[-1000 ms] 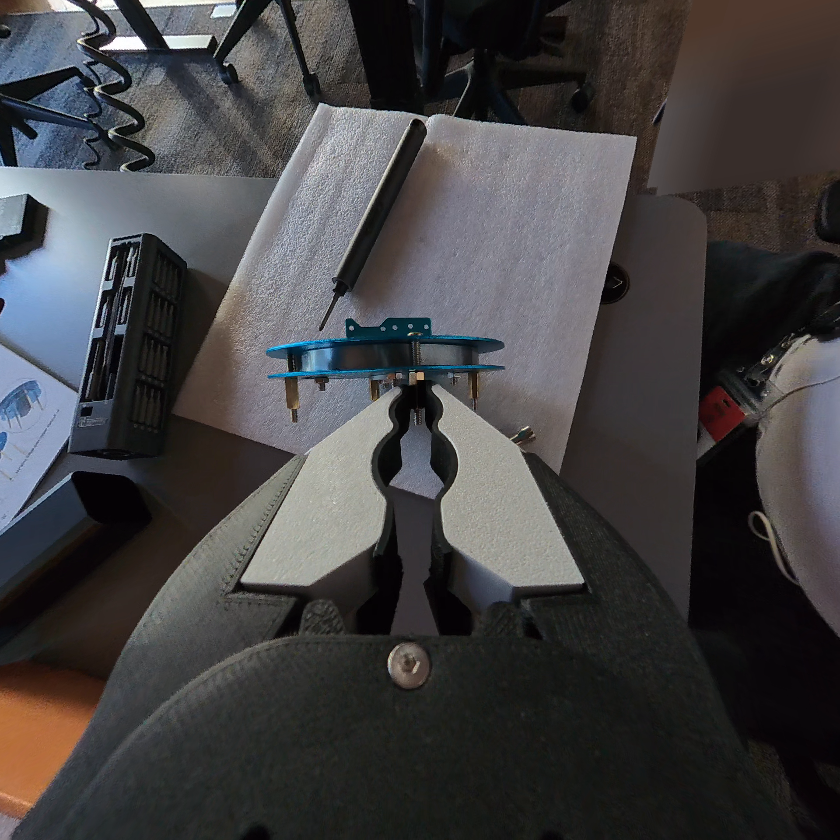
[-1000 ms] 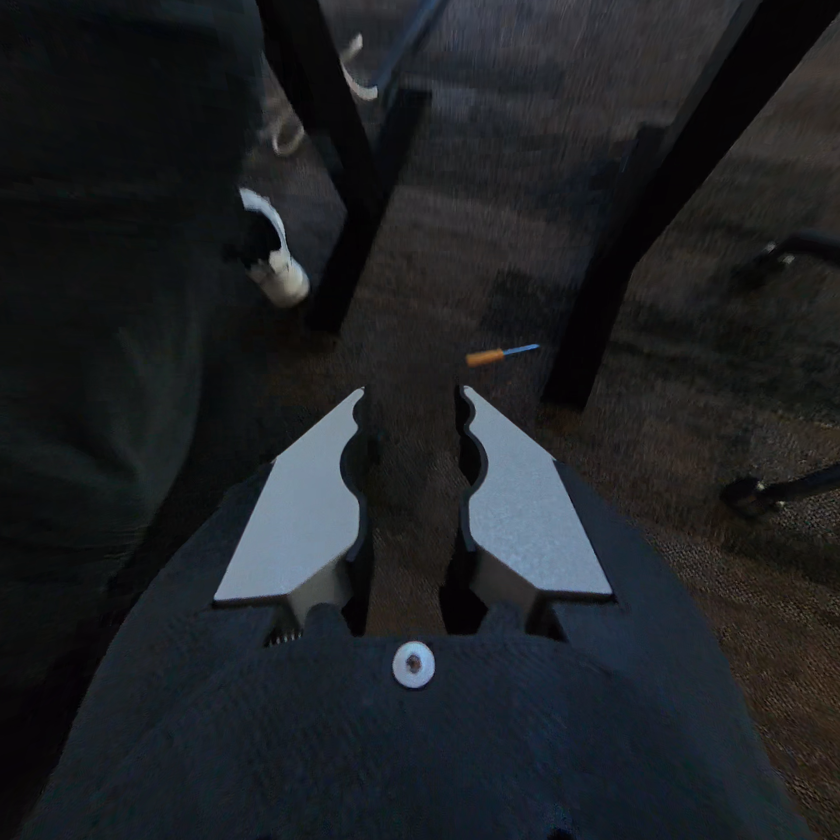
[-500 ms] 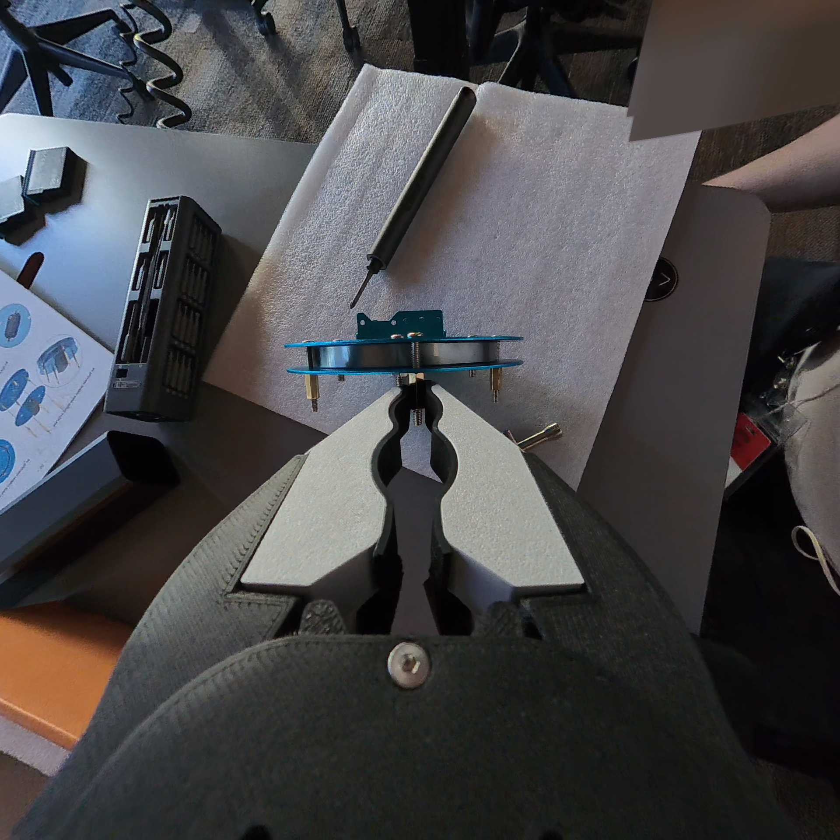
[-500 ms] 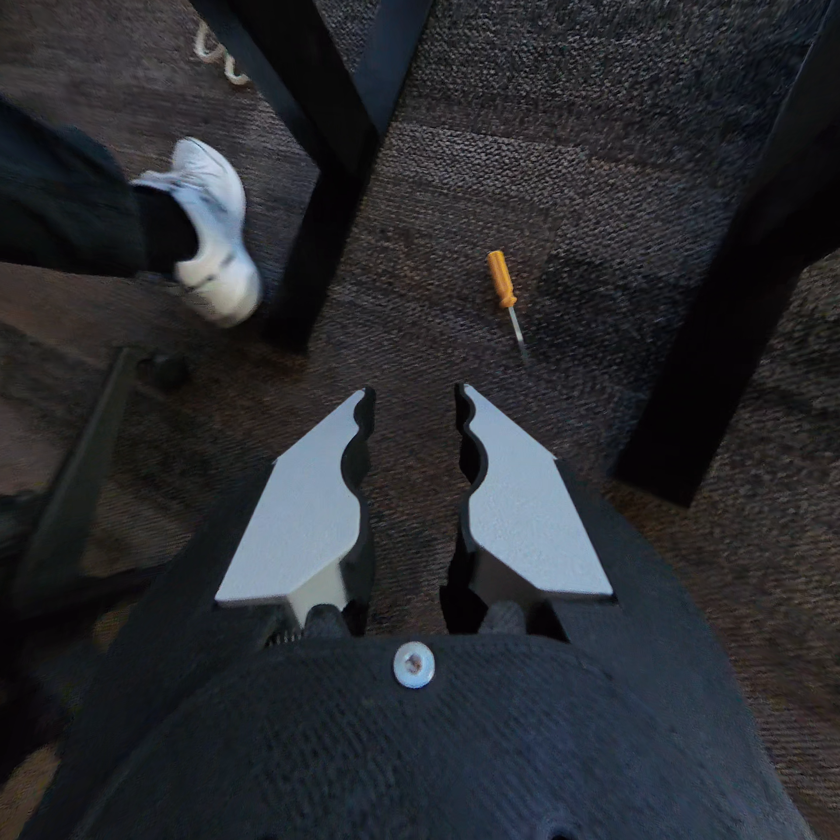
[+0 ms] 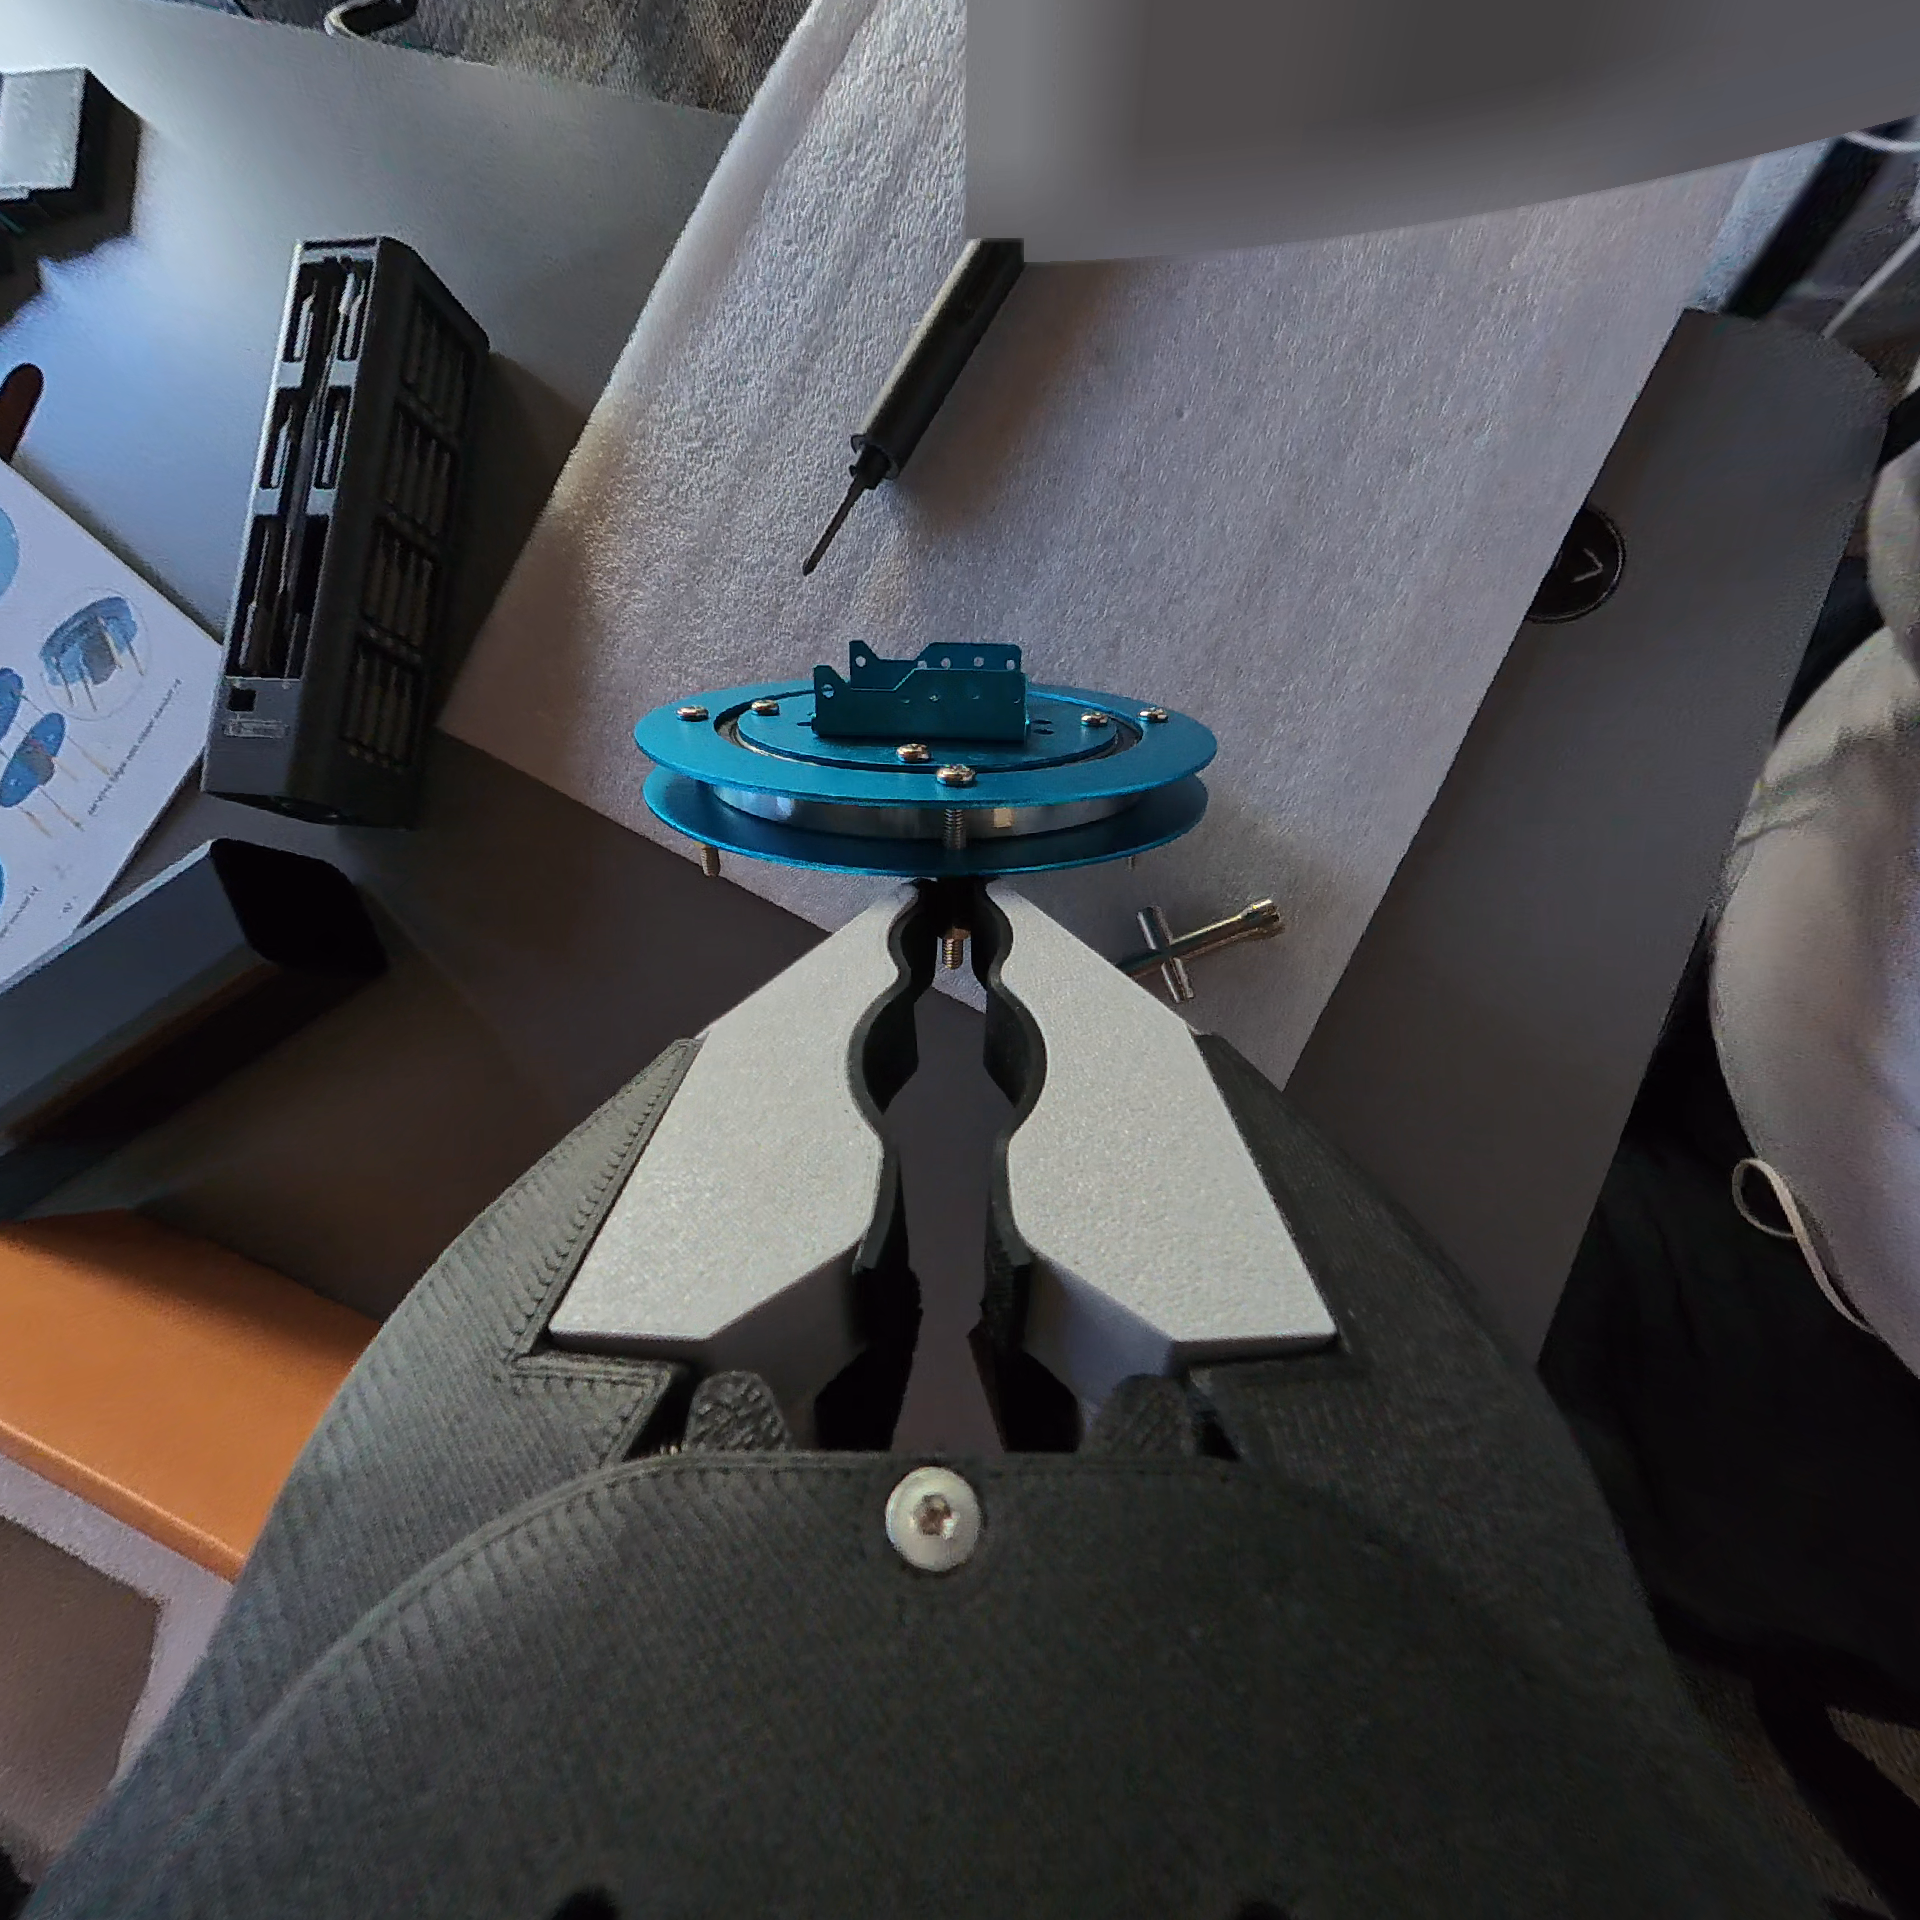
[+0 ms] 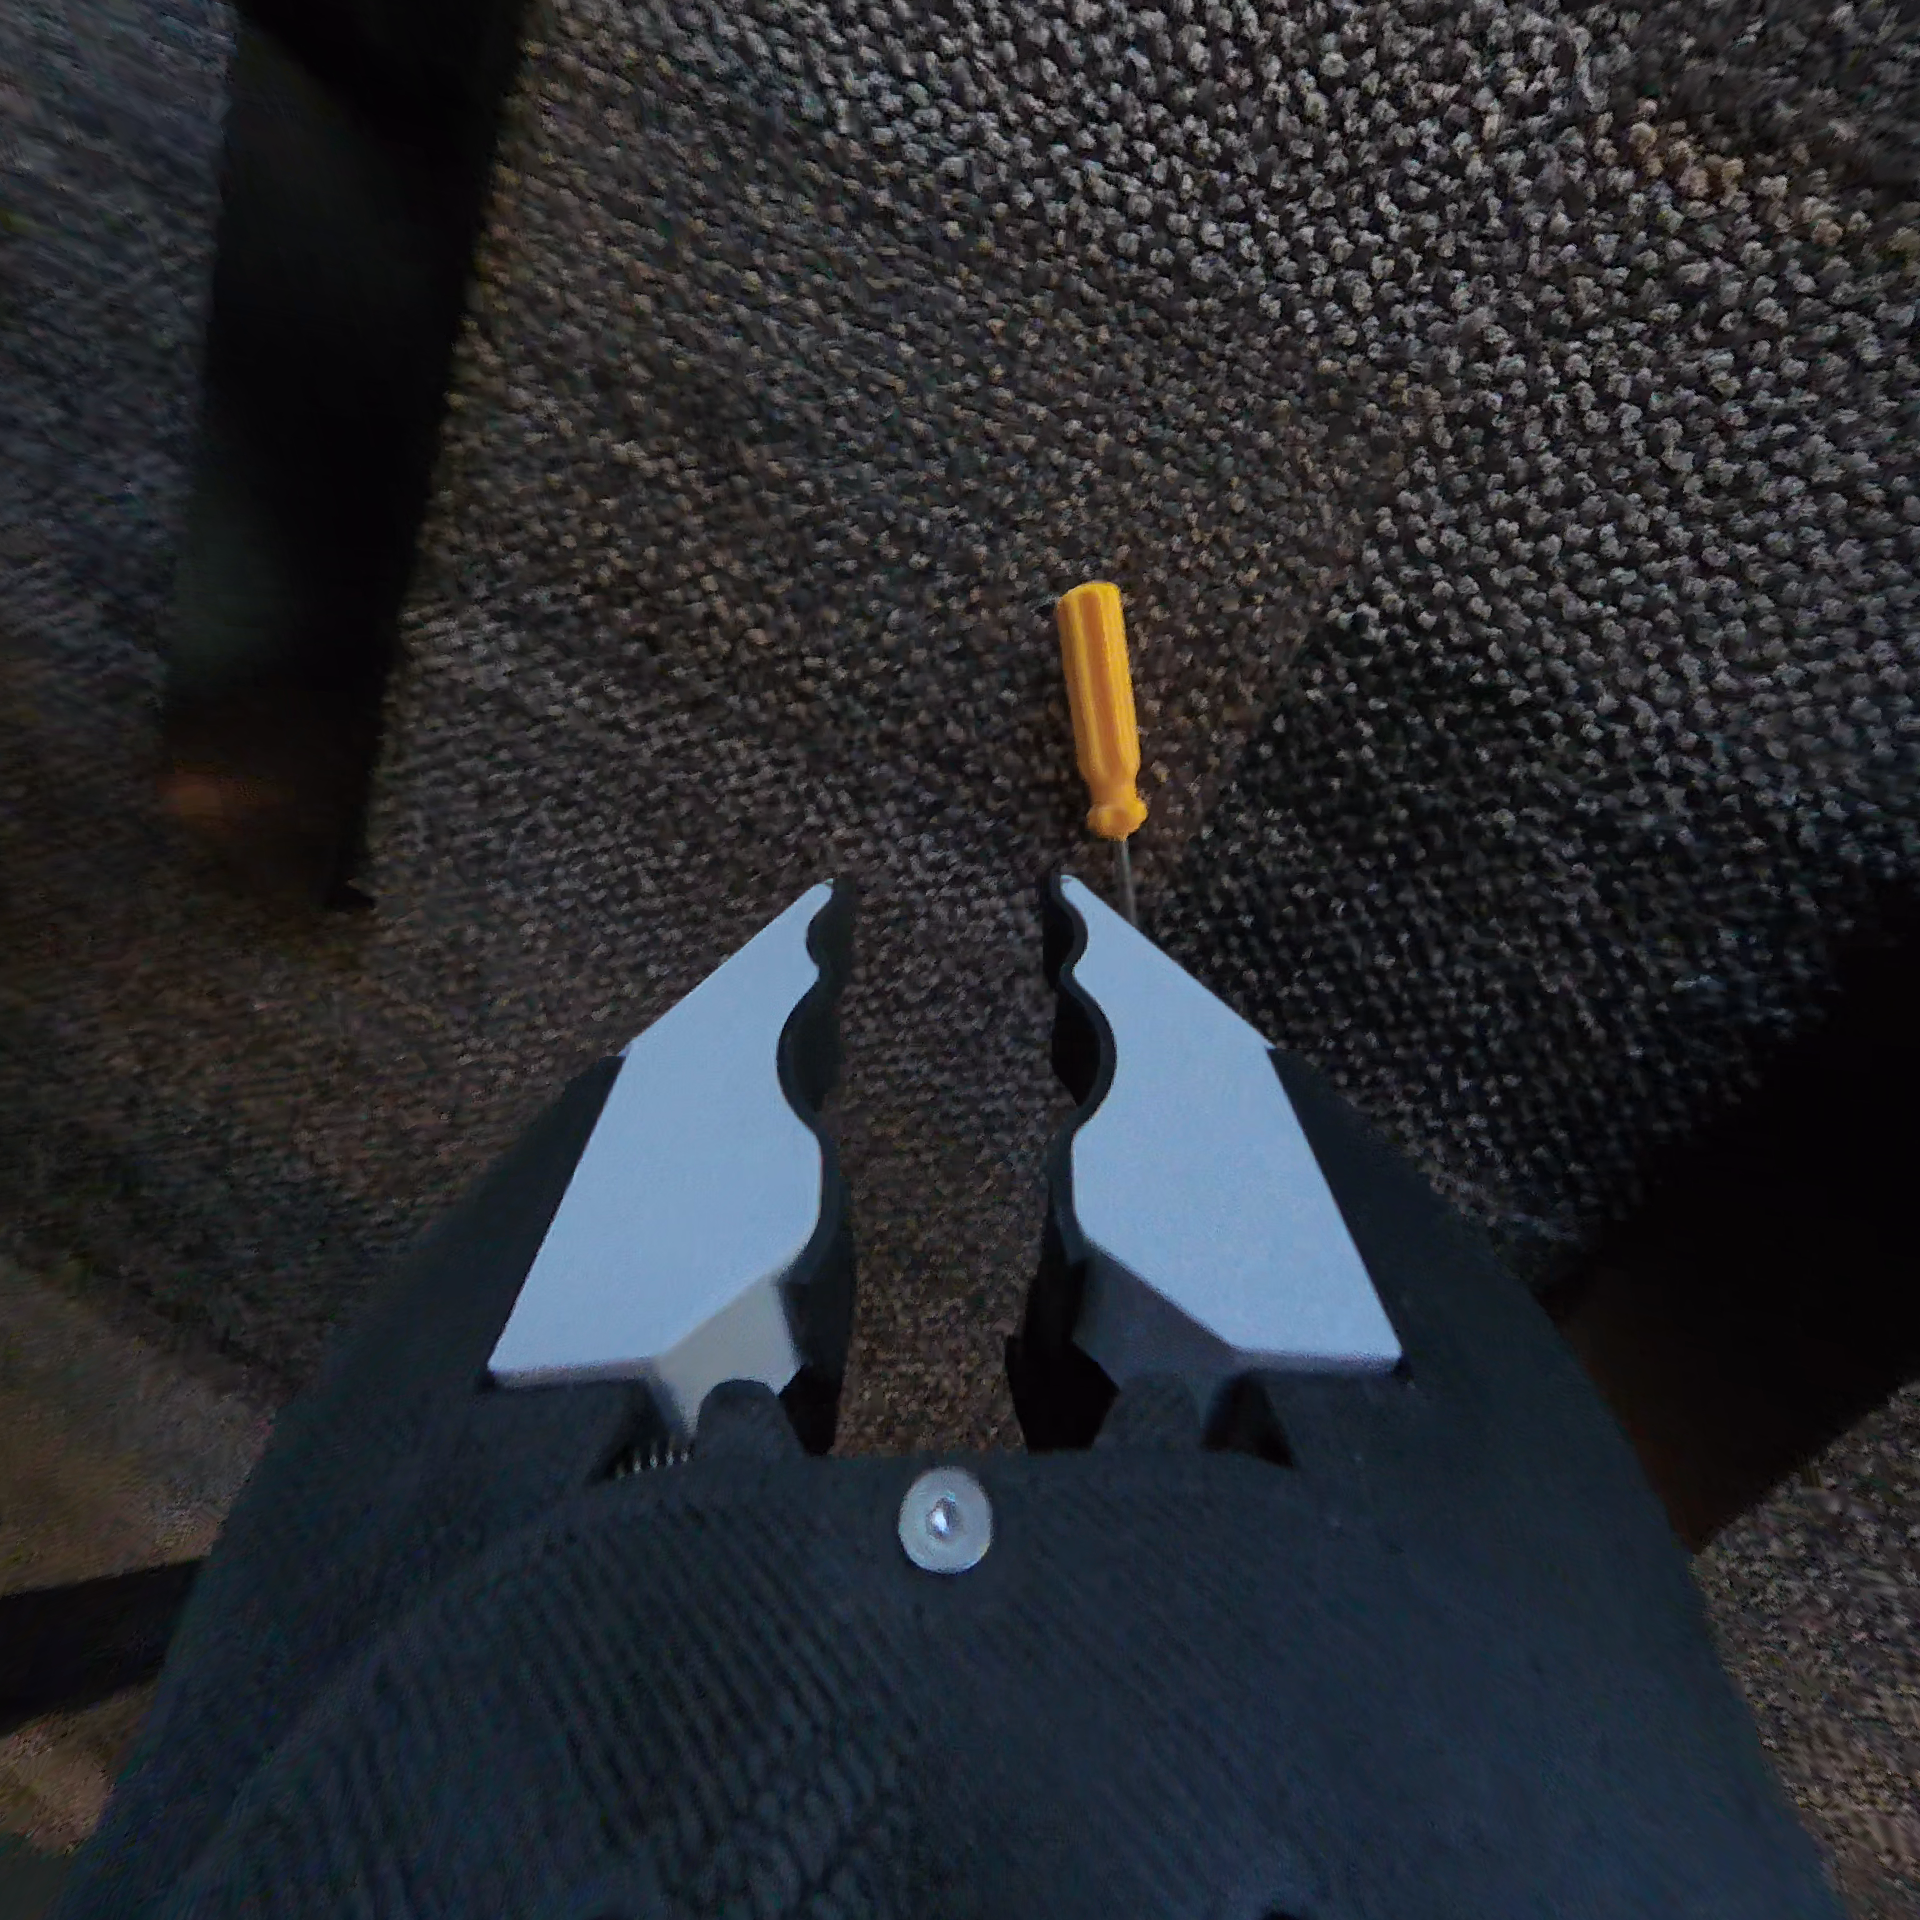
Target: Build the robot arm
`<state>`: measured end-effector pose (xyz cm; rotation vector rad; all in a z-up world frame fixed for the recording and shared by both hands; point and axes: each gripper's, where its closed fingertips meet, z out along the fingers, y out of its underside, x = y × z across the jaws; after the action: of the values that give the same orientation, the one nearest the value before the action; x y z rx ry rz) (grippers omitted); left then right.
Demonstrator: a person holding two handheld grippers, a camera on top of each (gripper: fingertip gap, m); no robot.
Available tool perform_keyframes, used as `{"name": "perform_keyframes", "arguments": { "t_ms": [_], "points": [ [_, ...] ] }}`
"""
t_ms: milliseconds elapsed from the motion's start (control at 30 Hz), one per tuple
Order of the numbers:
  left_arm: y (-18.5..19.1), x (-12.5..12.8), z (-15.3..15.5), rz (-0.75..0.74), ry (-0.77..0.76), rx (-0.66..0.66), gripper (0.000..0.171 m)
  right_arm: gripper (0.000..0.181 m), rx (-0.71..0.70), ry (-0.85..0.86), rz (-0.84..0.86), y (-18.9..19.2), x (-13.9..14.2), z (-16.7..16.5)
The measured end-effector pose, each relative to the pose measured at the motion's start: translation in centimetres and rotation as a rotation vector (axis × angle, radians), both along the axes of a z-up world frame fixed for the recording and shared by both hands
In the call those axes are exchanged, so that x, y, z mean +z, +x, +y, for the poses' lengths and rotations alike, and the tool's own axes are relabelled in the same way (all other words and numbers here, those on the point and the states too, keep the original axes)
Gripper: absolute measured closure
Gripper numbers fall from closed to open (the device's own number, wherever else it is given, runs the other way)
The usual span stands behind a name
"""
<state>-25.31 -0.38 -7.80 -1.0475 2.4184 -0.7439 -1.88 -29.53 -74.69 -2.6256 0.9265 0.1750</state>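
So the left gripper [image 5: 951,914] is pinching a small threaded stud that's sticking out under the blue disc assembly [image 5: 925,774], two blue plates with a silver ring sandwiched between them and a little blue bracket [image 5: 925,691] on top. My guess is holding it by the stud from below is keeping the top face and its screw heads in the open. The assembly is hanging over the near edge of a white foam sheet [image 5: 1247,468], which is lying on a grey desk [image 5: 1558,831].

On the foam a black precision screwdriver [image 5: 914,384] is lying past the disc, well apart from it, tip pointing back toward the gripper. A small metal cross wrench [image 5: 1195,940] is sitting just right of the gripper's tip. Off to the left a black bit case [image 5: 343,582] and a printed instruction sheet [image 5: 73,707] are crowding that side, so the roomier side is looking like the bare foam to the right.

The right gripper [image 6: 945,904] is spread, gripping nothing, and pointing down at dark carpet [image 6: 1351,312]. An orange-handled screwdriver [image 6: 1099,717] is lying there just beyond the right fingertip, a bit off-centre, thin shaft toward the jaws. A dark furniture leg [image 6: 291,468] is standing to the left, well apart, so there's plenty of bare carpet around the tool.
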Motion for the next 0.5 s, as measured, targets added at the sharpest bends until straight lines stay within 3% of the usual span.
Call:
{"name": "perform_keyframes", "arguments": {
  "t_ms": [133, 367, 467, 500],
  "points": [
    [0.2, 0.0, 0.2, -0.005, 0.023, 0.01, 0.167, 0.138, 0.055, -0.099, -0.044, 1.7, -3.6, 1.3],
    [0.6, 0.1, 0.4, 0.015, 0.029, 0.042, 0.167, 0.149, 0.001, -0.184, 0.015, 1.9, -8.0, 2.3],
    [0.9, 0.2, 0.5, 0.03, 0.057, 0.042, 0.167, 0.165, -0.036, -0.238, 0.043, 1.3, -9.3, 1.7],
    [0.9, 0.2, 0.5, 0.034, 0.066, 0.04, 0.167, 0.181, -0.052, -0.242, 0.066, 1.0, -9.6, 1.5]
  ]
}}
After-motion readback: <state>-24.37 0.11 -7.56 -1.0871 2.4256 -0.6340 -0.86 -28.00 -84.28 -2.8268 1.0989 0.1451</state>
